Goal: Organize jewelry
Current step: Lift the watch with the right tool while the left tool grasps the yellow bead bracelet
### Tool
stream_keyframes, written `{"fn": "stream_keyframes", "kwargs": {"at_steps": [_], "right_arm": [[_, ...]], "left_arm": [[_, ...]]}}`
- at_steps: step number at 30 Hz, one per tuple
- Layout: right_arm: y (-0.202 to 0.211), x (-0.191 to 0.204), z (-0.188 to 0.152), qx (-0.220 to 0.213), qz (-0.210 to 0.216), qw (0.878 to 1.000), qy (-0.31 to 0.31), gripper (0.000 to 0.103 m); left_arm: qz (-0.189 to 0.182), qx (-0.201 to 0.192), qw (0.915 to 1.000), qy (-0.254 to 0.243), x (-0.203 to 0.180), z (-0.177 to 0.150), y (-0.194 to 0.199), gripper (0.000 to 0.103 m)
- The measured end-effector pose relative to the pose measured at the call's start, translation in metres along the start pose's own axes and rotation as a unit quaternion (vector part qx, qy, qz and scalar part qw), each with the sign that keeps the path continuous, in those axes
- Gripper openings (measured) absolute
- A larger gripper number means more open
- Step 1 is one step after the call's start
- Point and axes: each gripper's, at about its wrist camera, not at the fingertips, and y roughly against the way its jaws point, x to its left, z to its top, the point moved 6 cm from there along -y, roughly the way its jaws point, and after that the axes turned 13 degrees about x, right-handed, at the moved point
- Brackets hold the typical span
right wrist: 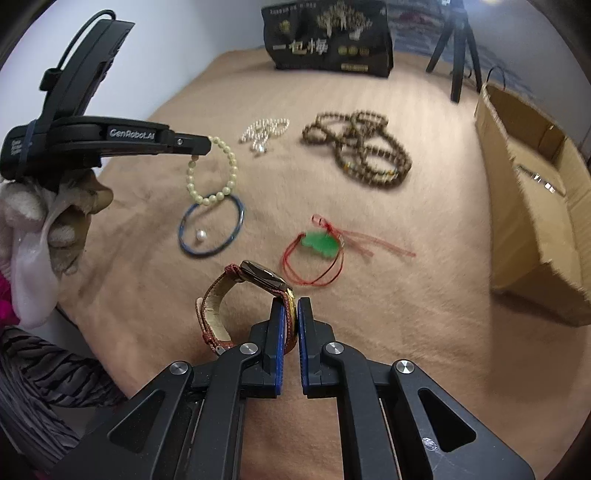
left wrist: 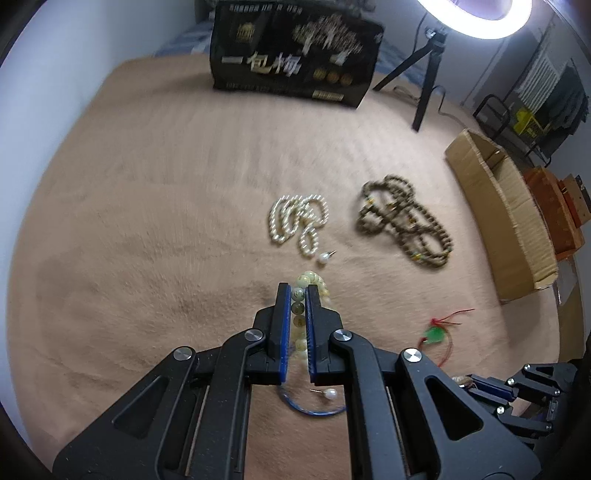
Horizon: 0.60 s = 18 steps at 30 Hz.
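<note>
Left tongs (right wrist: 201,147) clamped the pale bead bracelet (right wrist: 212,173) hanging above the blue bangle (right wrist: 236,236); right tongs (right wrist: 290,314) clamped the watch (right wrist: 264,278) — nearer the cardboard box (right wrist: 524,206).

From my left wrist view, the fingers (left wrist: 283,314) cover the middle of the pale bead bracelet (left wrist: 308,279), and my own gripper frame cuts off the near arc of the blue bangle (left wrist: 314,411). The ring light (left wrist: 476,18) runs past the top edge. The brown bead strand (left wrist: 406,221) is smeared by motion; I cannot count its loops. In my right wrist view, the watch (right wrist: 264,278) has part of its strap buried between the fingers (right wrist: 277,325). Small metal objects inside the cardboard box (right wrist: 535,177) are too small to identify. The pearl necklace (right wrist: 264,133) blurs there too.
</note>
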Motion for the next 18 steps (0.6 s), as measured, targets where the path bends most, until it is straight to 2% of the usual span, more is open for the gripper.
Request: {"fn": "stream_keyframes", "kwargs": {"at_steps": [12, 18], "right_arm": [[0.052, -0.022, 0.013, -0.073, -0.026, 0.997, -0.018, 0.005], [0.077, -0.052, 0.016, -0.104, -0.041, 0.992, -0.049, 0.005]], "left_arm": [[-0.033, -0.081, 0.9962, -0.004, -0.042, 0.005, 0.06, 0.005], [-0.057, -0.104, 0.9927, -0.02, -0.073, 0.009, 0.078, 0.005]]}}
